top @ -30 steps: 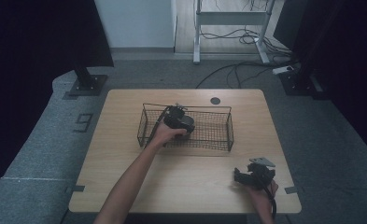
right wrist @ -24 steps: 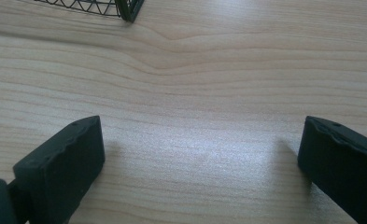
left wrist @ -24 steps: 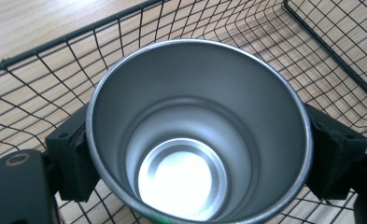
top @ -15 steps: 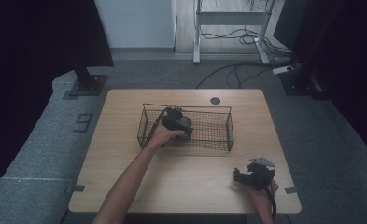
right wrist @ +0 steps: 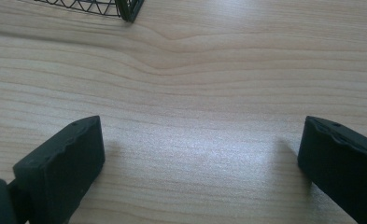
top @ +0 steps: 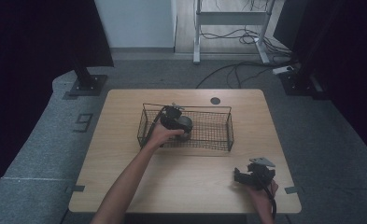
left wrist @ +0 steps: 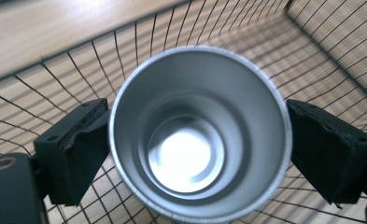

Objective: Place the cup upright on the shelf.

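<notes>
The wooden table (top: 181,177) is carrying a black wire basket (top: 209,133). From above, the left gripper (top: 179,122) is reaching into the basket. Its own view is showing a metal cup (left wrist: 200,135) standing inside, jaws just opening, slightly clear of the rim. The right gripper (right wrist: 200,163) is resting wide apart over bare wood.

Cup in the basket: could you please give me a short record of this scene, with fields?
cup: metal, empty, upright
basket: black wire, on table, holds the cup
left gripper: inside basket, jaws have just been opening, cup between them
right gripper: open, nothing between jaws, over bare wood near the table's front right corner
</notes>
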Demonstrator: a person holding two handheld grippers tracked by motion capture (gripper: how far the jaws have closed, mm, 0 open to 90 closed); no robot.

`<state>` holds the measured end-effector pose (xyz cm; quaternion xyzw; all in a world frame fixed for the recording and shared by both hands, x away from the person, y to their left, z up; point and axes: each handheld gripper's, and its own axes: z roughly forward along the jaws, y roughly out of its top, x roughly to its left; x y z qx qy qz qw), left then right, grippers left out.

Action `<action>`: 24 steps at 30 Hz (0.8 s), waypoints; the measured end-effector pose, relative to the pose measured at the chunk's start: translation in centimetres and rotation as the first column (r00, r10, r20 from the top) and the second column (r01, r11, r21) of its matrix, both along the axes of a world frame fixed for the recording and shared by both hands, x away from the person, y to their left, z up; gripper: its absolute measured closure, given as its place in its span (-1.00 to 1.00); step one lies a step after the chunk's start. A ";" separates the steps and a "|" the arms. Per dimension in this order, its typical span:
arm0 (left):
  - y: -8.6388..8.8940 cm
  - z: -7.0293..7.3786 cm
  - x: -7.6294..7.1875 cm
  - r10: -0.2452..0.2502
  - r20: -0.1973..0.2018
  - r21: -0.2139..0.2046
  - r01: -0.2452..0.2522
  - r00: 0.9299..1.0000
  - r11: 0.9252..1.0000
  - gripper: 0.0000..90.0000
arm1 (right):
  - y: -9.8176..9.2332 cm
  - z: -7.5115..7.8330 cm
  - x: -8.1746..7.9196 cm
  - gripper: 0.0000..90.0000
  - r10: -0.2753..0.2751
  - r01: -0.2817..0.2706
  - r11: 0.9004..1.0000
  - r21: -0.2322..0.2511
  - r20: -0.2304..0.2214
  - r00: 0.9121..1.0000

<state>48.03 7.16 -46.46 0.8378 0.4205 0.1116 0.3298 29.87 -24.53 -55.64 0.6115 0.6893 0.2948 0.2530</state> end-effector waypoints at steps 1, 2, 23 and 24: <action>0.1 0.3 -0.2 0.002 0.007 -0.015 -0.002 1.000 1.000 -0.80 | 0.0 0.0 0.0 -0.99 0.000 0.000 1.000 -0.001 0.000 1.000; 0.2 0.6 -0.3 0.002 0.015 -0.026 -0.002 1.000 1.000 -0.80 | 0.0 0.0 0.0 -0.99 0.001 -0.001 1.000 -0.001 0.000 1.000; 3.9 3.8 -5.3 -0.012 0.146 -0.139 0.033 0.989 0.990 -0.78 | 0.0 0.0 0.0 -0.99 0.000 0.000 1.000 0.000 0.000 1.000; 4.1 3.8 -5.7 -0.012 0.154 -0.144 0.034 0.988 0.989 -0.78 | 0.0 0.0 0.0 -0.99 0.000 0.000 1.000 -0.001 0.000 1.000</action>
